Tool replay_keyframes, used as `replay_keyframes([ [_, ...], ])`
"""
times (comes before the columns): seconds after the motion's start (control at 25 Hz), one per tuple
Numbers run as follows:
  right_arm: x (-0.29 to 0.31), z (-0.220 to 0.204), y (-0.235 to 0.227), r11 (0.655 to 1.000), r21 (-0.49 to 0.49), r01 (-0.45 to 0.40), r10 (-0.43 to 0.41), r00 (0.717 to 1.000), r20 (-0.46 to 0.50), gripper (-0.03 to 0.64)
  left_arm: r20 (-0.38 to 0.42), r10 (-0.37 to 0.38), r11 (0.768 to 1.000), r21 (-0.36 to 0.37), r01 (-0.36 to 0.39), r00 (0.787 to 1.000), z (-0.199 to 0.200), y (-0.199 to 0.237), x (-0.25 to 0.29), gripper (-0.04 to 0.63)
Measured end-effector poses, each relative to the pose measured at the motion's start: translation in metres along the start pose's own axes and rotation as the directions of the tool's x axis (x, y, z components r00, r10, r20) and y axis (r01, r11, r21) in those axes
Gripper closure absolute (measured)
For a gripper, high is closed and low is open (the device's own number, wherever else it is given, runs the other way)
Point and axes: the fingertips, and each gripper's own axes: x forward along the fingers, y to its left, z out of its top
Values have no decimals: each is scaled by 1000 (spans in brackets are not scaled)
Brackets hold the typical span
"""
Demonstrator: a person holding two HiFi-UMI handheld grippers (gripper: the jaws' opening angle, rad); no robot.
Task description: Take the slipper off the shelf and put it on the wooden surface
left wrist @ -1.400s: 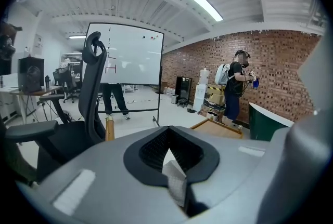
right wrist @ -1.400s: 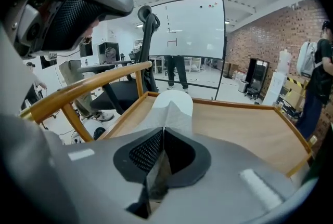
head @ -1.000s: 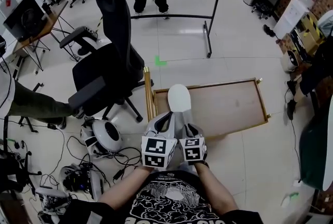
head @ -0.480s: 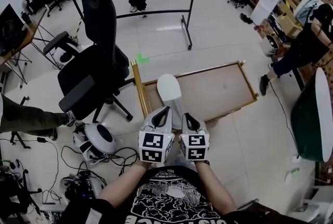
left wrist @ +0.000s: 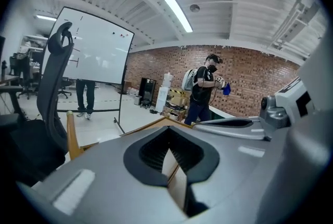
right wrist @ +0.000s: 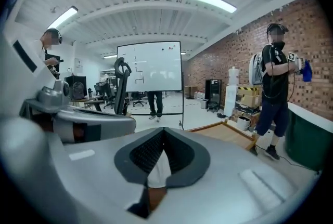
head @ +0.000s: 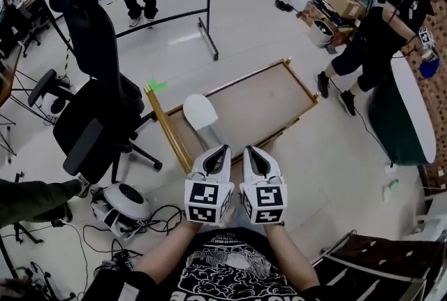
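Flanking the scene at left, a black office chair (head: 94, 100) stands just beside the framed wooden surface (head: 265, 100); the white slipper (head: 198, 112) lies on its left end; nearer, left gripper (head: 221, 151) shut, empty; right gripper (head: 251, 151), jaws just closed on nothing; a bystander (head: 380, 20) beside a green table (head: 401, 118), right.

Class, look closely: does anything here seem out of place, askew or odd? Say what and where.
A single white slipper lies, with no pair, on a framed wooden board that itself lies flat on the open floor, odd for both. Loose cables tangle on the floor at the head view's lower left.
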Motion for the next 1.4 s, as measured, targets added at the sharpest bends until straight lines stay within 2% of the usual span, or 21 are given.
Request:
replay_keyframes([
  [0.2, -43, 10, -24, 992, 33, 122, -123, 992, 37, 617, -2, -147, 989, 34, 147, 989, 2, -51, 3, 592],
  [0.44, -101, 15, -59, 966, 70, 249, -253, 965, 66, 617, -12, -272, 960, 60, 272, 962, 8, -115, 3, 592],
  [0.68, -169, 4, -90, 921, 113, 374, -382, 922, 67, 617, -38, -414, 905, 88, 416, 910, -1, -189, -11, 592],
  [0.84, -211, -7, -96, 895, 135, 425, -437, 897, 70, 617, -51, -467, 879, 89, 469, 883, -9, -227, -31, 592],
  [1.08, -284, -21, -103, 841, 181, 510, -530, 844, 86, 617, -79, -530, 834, 131, 535, 845, -25, -287, -68, 592],
  [1.4, -380, -40, -102, 754, 229, 615, -645, 759, 86, 617, -112, -633, 746, 176, 643, 766, -46, -363, -122, 592],
])
